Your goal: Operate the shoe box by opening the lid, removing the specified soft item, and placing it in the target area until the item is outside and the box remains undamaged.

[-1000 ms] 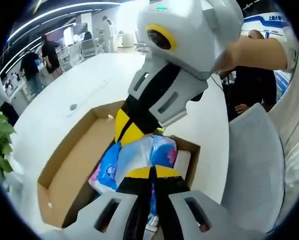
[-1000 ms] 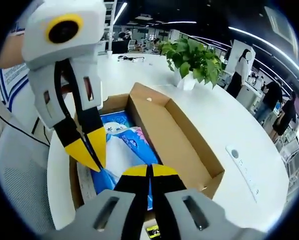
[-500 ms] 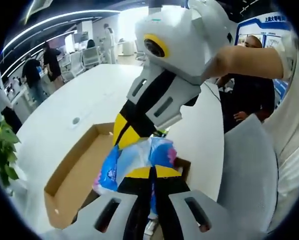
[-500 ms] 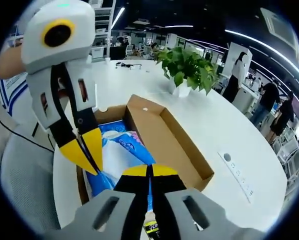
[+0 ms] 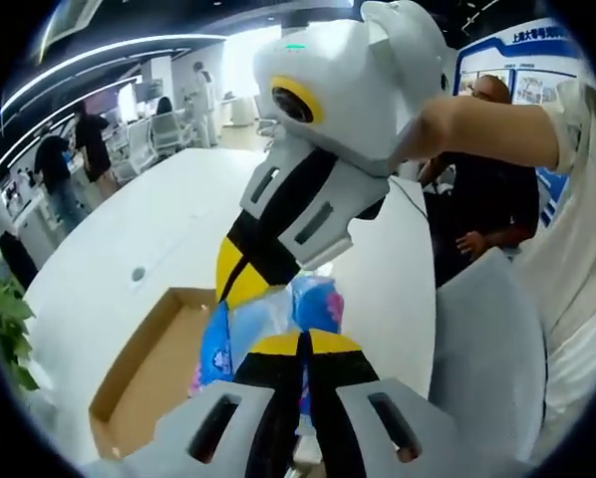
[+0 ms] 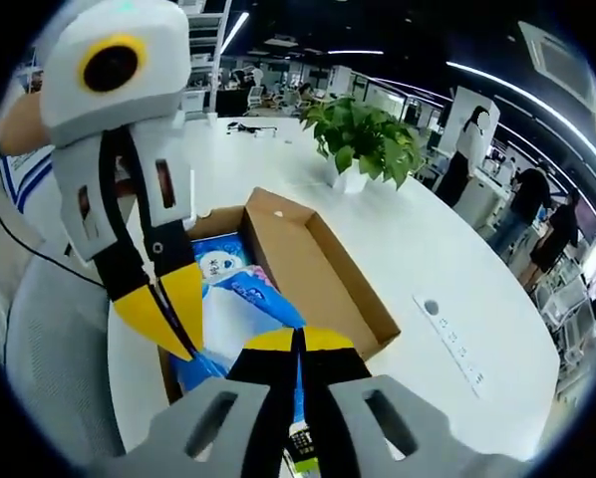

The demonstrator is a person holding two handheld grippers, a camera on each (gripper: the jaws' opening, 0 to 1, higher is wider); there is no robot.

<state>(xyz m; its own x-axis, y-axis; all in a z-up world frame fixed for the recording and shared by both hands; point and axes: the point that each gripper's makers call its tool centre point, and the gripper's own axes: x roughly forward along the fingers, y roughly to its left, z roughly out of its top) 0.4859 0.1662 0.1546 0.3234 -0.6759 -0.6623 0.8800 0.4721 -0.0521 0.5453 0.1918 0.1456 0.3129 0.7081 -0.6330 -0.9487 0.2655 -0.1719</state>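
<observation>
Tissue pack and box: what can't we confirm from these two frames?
- Right gripper view: near end of the tissue pack is hidden behind the right tool, so its grip is unseen.
- Left gripper view: the left tool covers the pack's lower part, and the right tool overlaps its top.
- Box floor under the pack: hidden by the pack, in both views.
- Print on the pack: too small to read.

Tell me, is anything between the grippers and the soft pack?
Nothing visible. Both grippers, left and right, are shut on the pack, holding it above the open box.
</observation>
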